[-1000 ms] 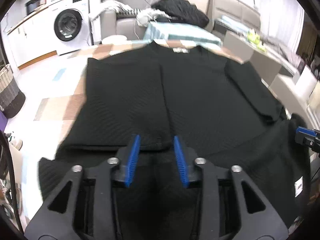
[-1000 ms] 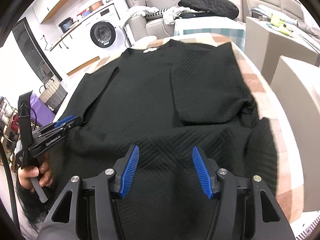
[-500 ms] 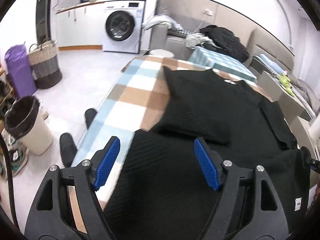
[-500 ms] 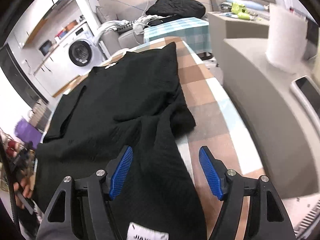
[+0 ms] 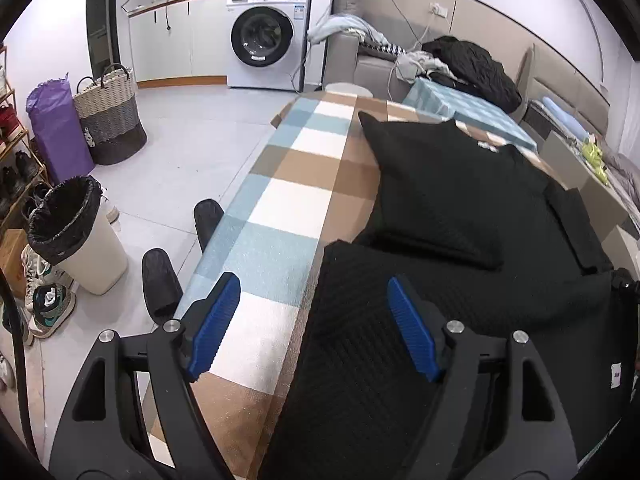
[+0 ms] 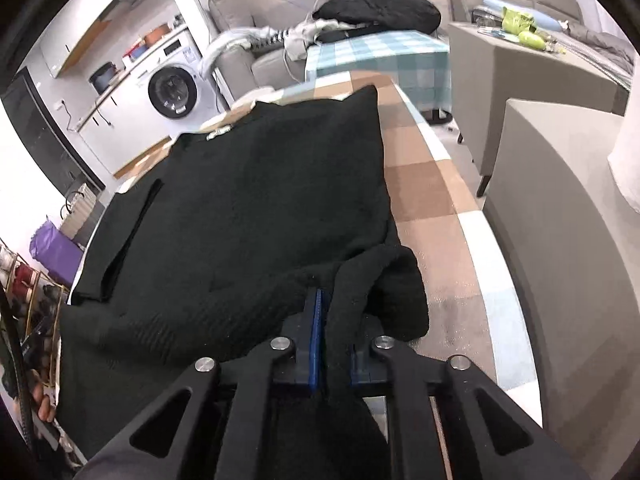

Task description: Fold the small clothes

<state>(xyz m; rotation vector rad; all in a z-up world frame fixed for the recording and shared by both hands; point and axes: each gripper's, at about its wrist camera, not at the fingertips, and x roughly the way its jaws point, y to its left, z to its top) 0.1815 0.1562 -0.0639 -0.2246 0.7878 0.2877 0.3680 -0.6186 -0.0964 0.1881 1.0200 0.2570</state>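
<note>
A black knit sweater point(image 5: 452, 200) lies flat on the checked table point(image 5: 288, 208), both sleeves folded inward over the body. In the left wrist view my left gripper point(image 5: 316, 328) is open, its blue pads straddling the sweater's near left hem corner. In the right wrist view my right gripper point(image 6: 330, 340) is shut on the sweater's point(image 6: 248, 216) near right hem corner, with bunched fabric point(image 6: 384, 288) pinched between the pads.
A white bin with a black liner point(image 5: 76, 236), shoes, a woven basket point(image 5: 110, 116) and a washing machine point(image 5: 266, 36) stand left of the table. Beige cabinets point(image 6: 560, 184) stand close on the right. A sofa with piled clothes point(image 6: 376, 8) is behind.
My right gripper has closed on the right hem corner, which was between its open pads. My left gripper swung from the hem's middle to its left corner and opened wider.
</note>
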